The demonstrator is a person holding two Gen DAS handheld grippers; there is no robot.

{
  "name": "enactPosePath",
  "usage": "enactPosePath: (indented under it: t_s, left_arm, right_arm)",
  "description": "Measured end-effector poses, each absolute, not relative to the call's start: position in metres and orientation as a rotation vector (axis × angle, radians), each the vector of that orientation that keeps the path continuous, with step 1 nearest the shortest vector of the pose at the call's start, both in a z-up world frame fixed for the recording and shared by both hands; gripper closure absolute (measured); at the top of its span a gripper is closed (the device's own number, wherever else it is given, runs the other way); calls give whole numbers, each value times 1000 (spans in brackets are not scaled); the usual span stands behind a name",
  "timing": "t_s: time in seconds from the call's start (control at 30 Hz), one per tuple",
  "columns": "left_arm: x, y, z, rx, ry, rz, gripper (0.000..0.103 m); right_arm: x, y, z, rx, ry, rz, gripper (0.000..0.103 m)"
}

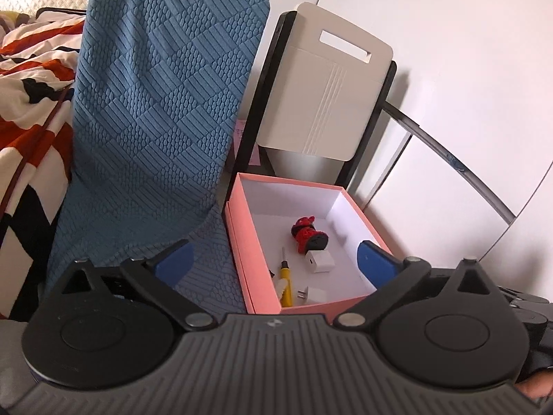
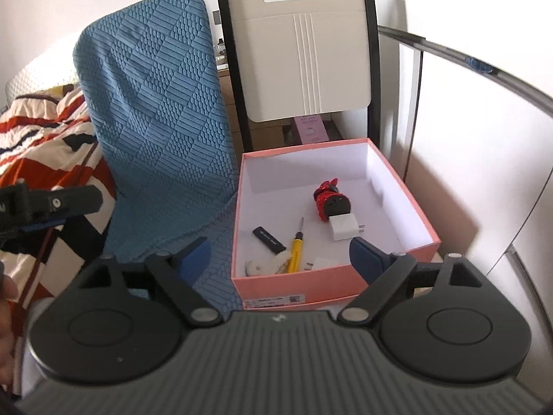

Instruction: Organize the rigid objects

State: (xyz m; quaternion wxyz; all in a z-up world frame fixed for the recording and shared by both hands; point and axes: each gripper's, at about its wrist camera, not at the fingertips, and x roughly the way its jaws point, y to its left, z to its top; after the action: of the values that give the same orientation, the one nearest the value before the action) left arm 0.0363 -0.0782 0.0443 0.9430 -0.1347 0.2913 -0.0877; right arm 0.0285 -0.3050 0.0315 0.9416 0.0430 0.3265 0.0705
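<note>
An open pink box (image 1: 311, 306) (image 2: 293, 287) with a white inside stands on a seat. In it lie a red toy (image 1: 307, 233) (image 2: 328, 200), a white charger plug (image 1: 319, 261) (image 2: 344, 227), a second white plug (image 1: 312, 294) (image 2: 321, 263), a yellow screwdriver (image 1: 285, 276) (image 2: 295, 245), a black USB stick (image 2: 269, 237) and a white fluffy piece (image 2: 262, 264). My left gripper (image 1: 273, 259) is open and empty, just short of the box's near left corner. Facing the box's front wall, my right gripper (image 2: 278, 252) is also open with nothing between its fingers. The left gripper (image 2: 52, 204) also shows at the far left of the right wrist view.
A blue textured cushion (image 1: 155, 103) (image 2: 155, 103) leans upright left of the box. A white chair back (image 1: 328, 86) (image 2: 300, 55) in a black frame rises behind it. A striped blanket (image 1: 31, 86) (image 2: 45, 138) lies at the left. A metal rail (image 1: 449, 159) runs along white panels on the right.
</note>
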Motion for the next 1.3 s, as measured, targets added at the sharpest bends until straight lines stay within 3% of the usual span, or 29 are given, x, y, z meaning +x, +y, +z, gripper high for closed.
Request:
enactPosePath:
  t_s: [1.3]
  left_arm:
    - [45,-84,35,-204,654,-132,0]
  right_arm:
    - [18,-309,33,83,653,91,14]
